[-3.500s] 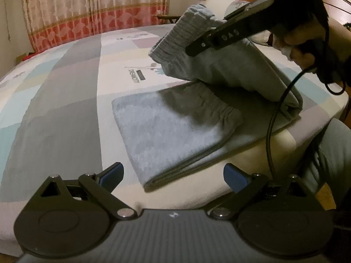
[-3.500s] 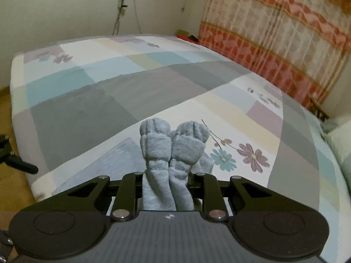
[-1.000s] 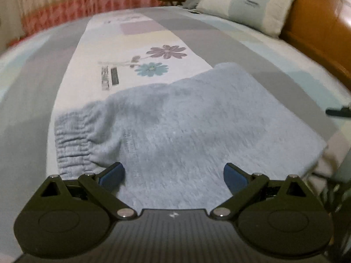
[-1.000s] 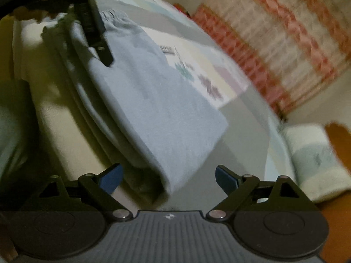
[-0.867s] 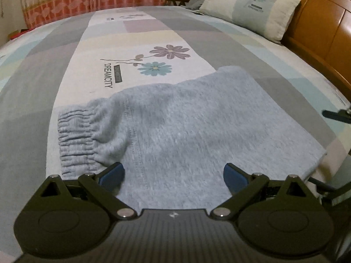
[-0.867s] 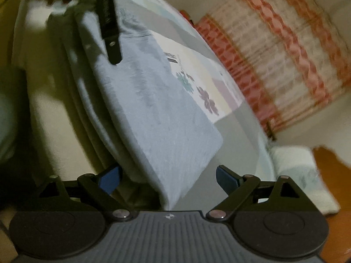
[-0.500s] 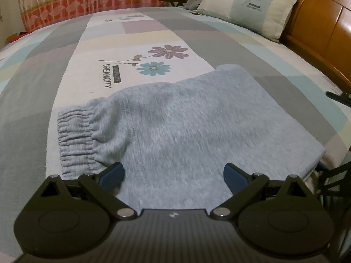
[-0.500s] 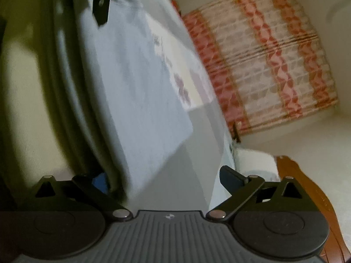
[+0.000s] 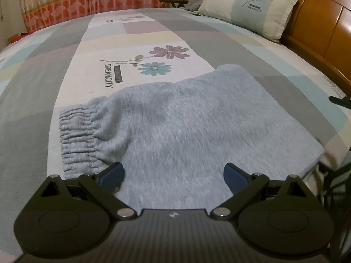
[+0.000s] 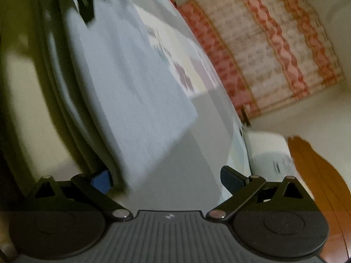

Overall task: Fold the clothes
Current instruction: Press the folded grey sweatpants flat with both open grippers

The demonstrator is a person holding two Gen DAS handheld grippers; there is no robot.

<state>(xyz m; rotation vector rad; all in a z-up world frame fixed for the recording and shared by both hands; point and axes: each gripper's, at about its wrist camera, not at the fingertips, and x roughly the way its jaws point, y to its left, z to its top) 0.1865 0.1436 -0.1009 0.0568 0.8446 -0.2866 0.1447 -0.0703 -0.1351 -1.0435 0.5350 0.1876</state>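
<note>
Pants (image 9: 197, 127), gray and folded, lie flat on the bed (image 9: 43, 87) right in front of my left gripper (image 9: 173, 175), long side running left to right. My right gripper (image 10: 162, 178) sits at their end, tipped sideways. Both are spread wide, holding nothing.

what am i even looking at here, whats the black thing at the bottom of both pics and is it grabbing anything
The black thing is a handheld gripper: a person holds one in each hand, and each carries a fisheye camera looking forward along its two blue-tipped fingers. One picture comes from the left gripper, the other from the right gripper, whose view is tilted and blurred. Both stand open and hold nothing. On the patchwork bed sheet lies a folded grey garment, its gathered elastic band toward the left. The right gripper sits at one corner of the garment, with one finger tucked at its stacked edge. Behind are a pillow, a wooden headboard and a curtain.
</note>
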